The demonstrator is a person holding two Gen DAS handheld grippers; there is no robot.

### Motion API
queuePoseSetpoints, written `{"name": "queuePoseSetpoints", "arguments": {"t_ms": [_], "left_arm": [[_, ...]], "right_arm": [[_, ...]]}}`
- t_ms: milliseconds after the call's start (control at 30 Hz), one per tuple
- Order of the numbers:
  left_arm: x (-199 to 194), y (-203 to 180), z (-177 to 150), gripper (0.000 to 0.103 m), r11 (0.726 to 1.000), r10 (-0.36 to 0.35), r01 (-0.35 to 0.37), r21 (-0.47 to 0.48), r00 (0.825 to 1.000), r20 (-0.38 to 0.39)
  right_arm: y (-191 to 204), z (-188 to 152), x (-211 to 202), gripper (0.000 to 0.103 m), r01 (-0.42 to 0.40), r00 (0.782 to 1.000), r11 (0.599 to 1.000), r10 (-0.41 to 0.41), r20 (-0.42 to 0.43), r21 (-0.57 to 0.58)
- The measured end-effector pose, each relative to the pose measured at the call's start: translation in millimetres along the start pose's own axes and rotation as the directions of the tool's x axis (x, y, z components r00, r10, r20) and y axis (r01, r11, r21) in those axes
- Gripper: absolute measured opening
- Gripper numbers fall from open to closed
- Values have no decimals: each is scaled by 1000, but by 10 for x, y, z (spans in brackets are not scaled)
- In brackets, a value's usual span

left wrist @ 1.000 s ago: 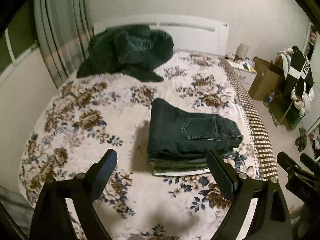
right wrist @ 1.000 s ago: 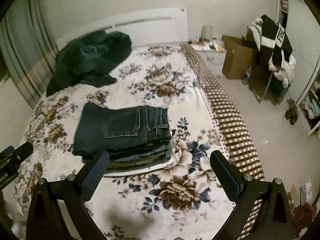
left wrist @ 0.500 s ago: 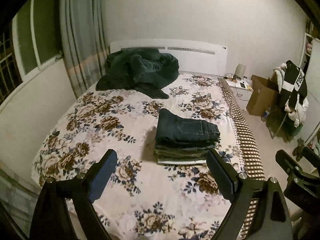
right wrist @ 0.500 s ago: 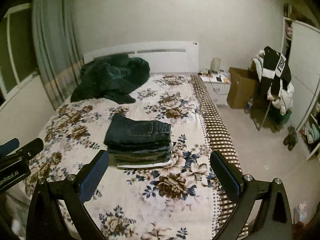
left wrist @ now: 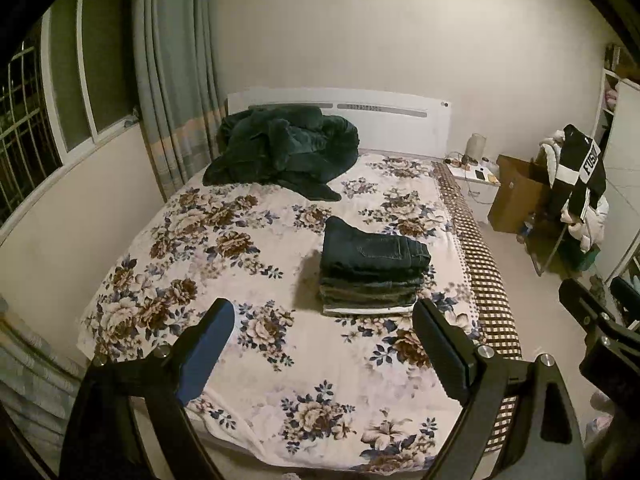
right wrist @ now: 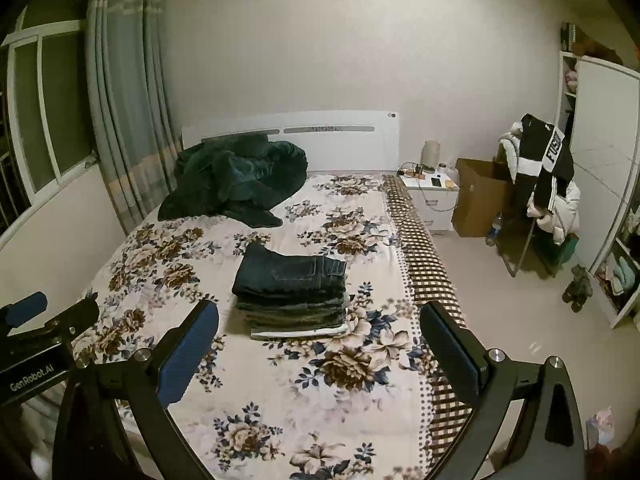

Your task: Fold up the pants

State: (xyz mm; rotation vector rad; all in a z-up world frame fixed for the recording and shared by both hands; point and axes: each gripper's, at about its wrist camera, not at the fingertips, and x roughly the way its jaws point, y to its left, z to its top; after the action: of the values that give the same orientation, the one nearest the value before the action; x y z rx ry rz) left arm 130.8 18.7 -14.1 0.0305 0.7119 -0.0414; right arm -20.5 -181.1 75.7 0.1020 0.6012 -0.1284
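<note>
Left gripper (left wrist: 322, 342): held spread and empty, near the bed's foot edge.
Folded pants (left wrist: 374, 247): seen topping a stack toward the bed's (left wrist: 248, 216) right edge, ahead of both grippers, long axis crosswise.
Right gripper (right wrist: 320, 344): spread, empty, judged about equally near.

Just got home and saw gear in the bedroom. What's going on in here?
A person is holding two handheld grippers over the bed, and neither has anything in it: the left gripper and the right gripper are both open, above the foot of the bed. A neat stack of folded pants sits on the floral bedspread, with dark jeans on top. A crumpled dark green blanket lies by the headboard. No unfolded pants are in view.
</note>
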Motion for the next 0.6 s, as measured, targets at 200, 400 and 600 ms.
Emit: {"name": "queuePoseSetpoints", "arguments": {"t_ms": [200,400,600], "left_arm": [[-180,27,-21,103,1000,-21,20,12,999,36],[-181,85,-21,103,1000,2,-3,9,999,37],[-172,104,-25,103,1000,14,-14,5,999,37]], "right_arm": [[56,76,-172,103,10,1000,1000,-10,16,3],[96,117,-173,103,19,1000,1000,-19,18,2],[80,174,-113,103,21,1000,1000,-21,4,3]]}}
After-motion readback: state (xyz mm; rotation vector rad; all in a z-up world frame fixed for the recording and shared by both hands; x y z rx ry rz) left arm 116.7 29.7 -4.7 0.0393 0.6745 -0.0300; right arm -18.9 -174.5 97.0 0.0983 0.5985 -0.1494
